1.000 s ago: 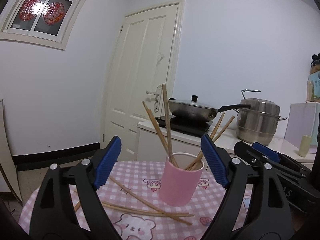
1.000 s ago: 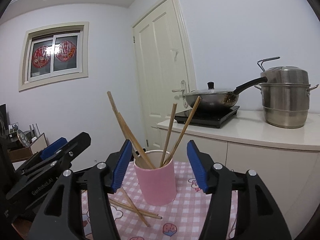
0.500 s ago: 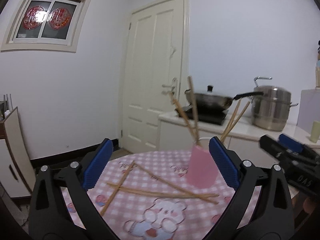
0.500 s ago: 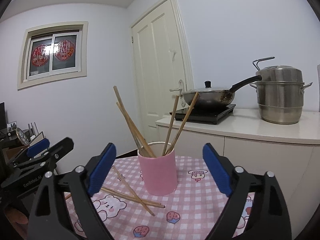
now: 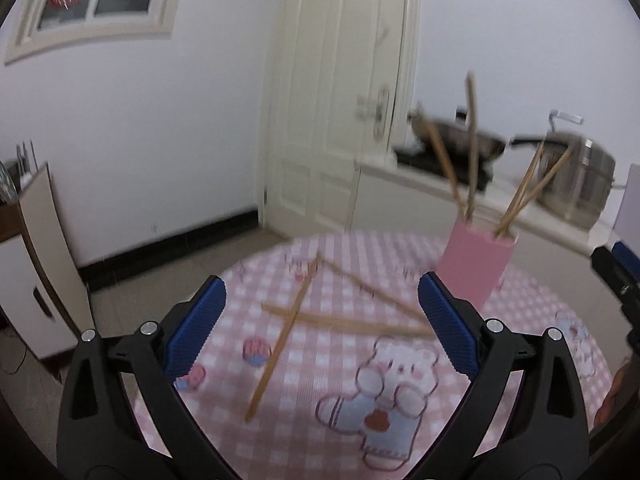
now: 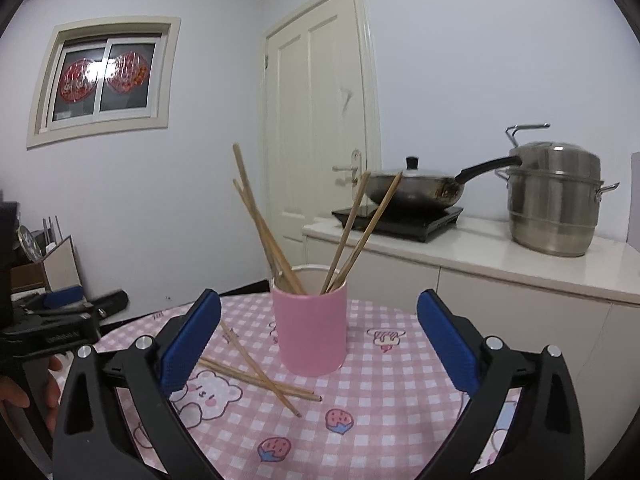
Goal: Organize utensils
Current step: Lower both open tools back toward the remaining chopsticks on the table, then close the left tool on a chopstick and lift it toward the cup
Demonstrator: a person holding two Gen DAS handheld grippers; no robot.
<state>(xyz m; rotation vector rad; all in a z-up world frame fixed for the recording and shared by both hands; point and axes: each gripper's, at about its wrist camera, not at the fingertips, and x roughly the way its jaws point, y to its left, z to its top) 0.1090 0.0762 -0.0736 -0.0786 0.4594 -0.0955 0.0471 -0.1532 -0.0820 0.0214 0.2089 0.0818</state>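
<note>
A pink cup point(image 6: 310, 328) stands on the pink checked tablecloth point(image 6: 384, 400) with several wooden chopsticks upright in it; it also shows in the left wrist view point(image 5: 474, 266). Several loose chopsticks point(image 5: 298, 320) lie crossed on the cloth left of the cup, also in the right wrist view point(image 6: 260, 368). My left gripper point(image 5: 320, 332) is open and empty, above the loose chopsticks. My right gripper point(image 6: 318, 344) is open and empty, facing the cup from a short way back. The left gripper shows at the left edge of the right wrist view point(image 6: 60, 320).
A white counter point(image 6: 500, 256) behind the table carries a wok point(image 6: 412, 192) on a black hob and a steel steamer pot point(image 6: 554, 200). A white door point(image 6: 320, 120) stands behind. A low cabinet point(image 5: 36, 264) is at the left. The round table's edge curves near both grippers.
My left gripper has swung left and tilted down, from facing the cup to over the loose chopsticks. My right gripper has opened wider and backed away from the cup.
</note>
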